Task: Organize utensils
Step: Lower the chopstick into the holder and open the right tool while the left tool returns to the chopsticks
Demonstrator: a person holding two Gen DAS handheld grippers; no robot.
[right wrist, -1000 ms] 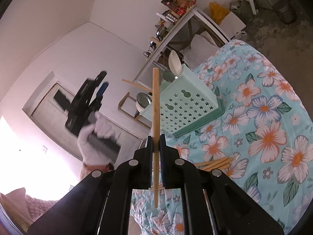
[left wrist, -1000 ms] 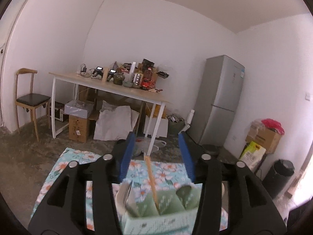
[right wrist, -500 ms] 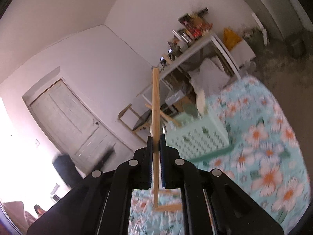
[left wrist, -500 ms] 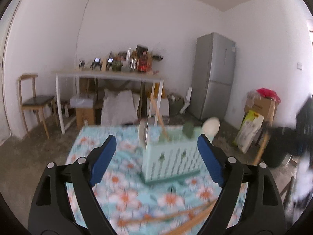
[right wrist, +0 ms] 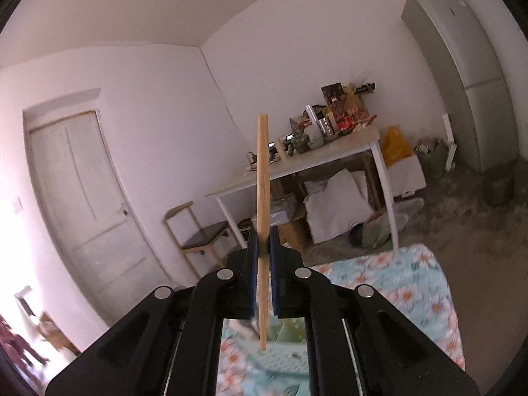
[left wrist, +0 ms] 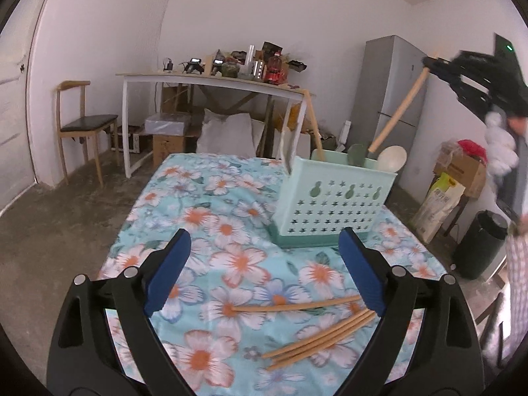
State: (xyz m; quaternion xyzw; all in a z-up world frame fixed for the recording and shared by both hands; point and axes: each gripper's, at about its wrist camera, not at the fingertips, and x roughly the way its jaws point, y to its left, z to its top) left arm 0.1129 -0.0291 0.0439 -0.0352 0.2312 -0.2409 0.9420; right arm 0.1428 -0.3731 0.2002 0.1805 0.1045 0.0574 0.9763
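White walls all around, with a cluttered white-legged desk (left wrist: 211,81) at the back, a wooden chair (left wrist: 82,122) to its left and a grey fridge (left wrist: 392,89) off to the right. Up front is a table covered in a turquoise flowery cloth (left wrist: 211,217), and that's where the action is. A mint-green utensil basket (left wrist: 333,204) with star cutouts stands upright on the cloth toward the far right side, already holding a white spoon (left wrist: 392,158), a dark green spoon (left wrist: 357,155) and a chopstick (left wrist: 313,122) leaning out of it at an angle. Closer to the camera a loose bunch of wooden chopsticks (left wrist: 316,336) lies flat on the cloth, a bit in front of the basket, with one more chopstick (left wrist: 293,306) lying apart just behind the bunch. The left gripper (left wrist: 264,270) hovers over that pile with its blue pads spread wide and still opening, nothing between them, nothing touched. The right gripper (right wrist: 263,254) is squeezed tight on a single chopstick (right wrist: 263,198), which stands pretty much upright through the pads, sticking out above and below. From the left wrist view you can see that same gripper up high on the right, above the basket, held in a white-gloved hand (left wrist: 500,142), with the stick slanting down toward the basket's top without being in it yet.
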